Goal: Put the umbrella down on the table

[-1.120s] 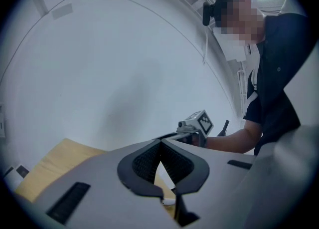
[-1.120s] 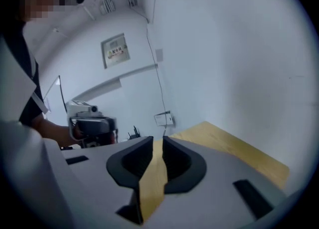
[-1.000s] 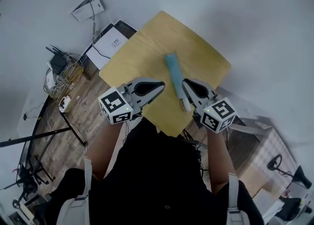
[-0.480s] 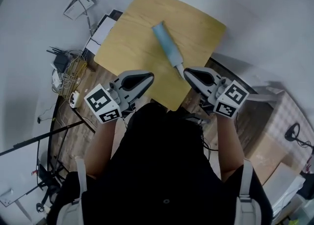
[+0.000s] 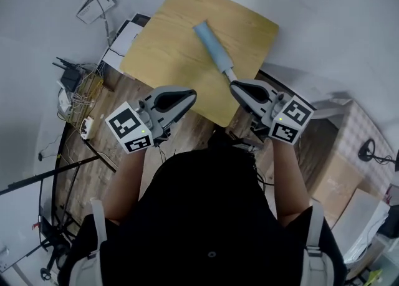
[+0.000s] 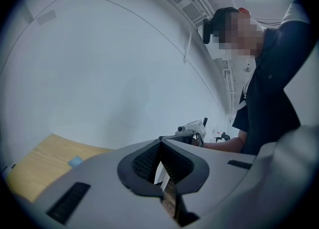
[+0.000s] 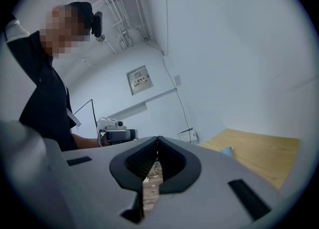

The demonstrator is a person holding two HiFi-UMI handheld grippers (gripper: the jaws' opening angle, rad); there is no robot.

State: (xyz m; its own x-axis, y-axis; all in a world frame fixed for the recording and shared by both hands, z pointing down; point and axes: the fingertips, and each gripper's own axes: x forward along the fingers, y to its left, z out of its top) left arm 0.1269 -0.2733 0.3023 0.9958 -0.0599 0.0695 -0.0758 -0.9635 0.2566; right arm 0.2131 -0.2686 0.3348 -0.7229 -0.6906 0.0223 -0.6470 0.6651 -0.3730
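Observation:
A folded light-blue umbrella (image 5: 212,47) lies on the wooden table (image 5: 162,54), its pale handle (image 5: 229,74) pointing at the near edge. Both grippers hang just off that near edge, holding nothing. My right gripper (image 5: 237,87) is shut, a short way behind the handle end. My left gripper (image 5: 187,96) is shut, further left over the floor. In the left gripper view (image 6: 160,144) the jaws meet, with the table (image 6: 35,165) and a bit of the umbrella (image 6: 76,161) at lower left. In the right gripper view (image 7: 158,139) the jaws meet; the table (image 7: 259,153) and the umbrella (image 7: 227,151) lie at right.
Left of the table, the wooden floor holds white boxes (image 5: 128,35), a wire basket with cables (image 5: 78,101) and tripod legs (image 5: 56,172). A cardboard box (image 5: 340,182) and a checked cloth (image 5: 368,135) stand at the right. White wall rises beyond the table.
Both grippers have drawn back from over the table to beyond its near edge. The umbrella stays lying on the table; the right gripper has drawn away from its handle.

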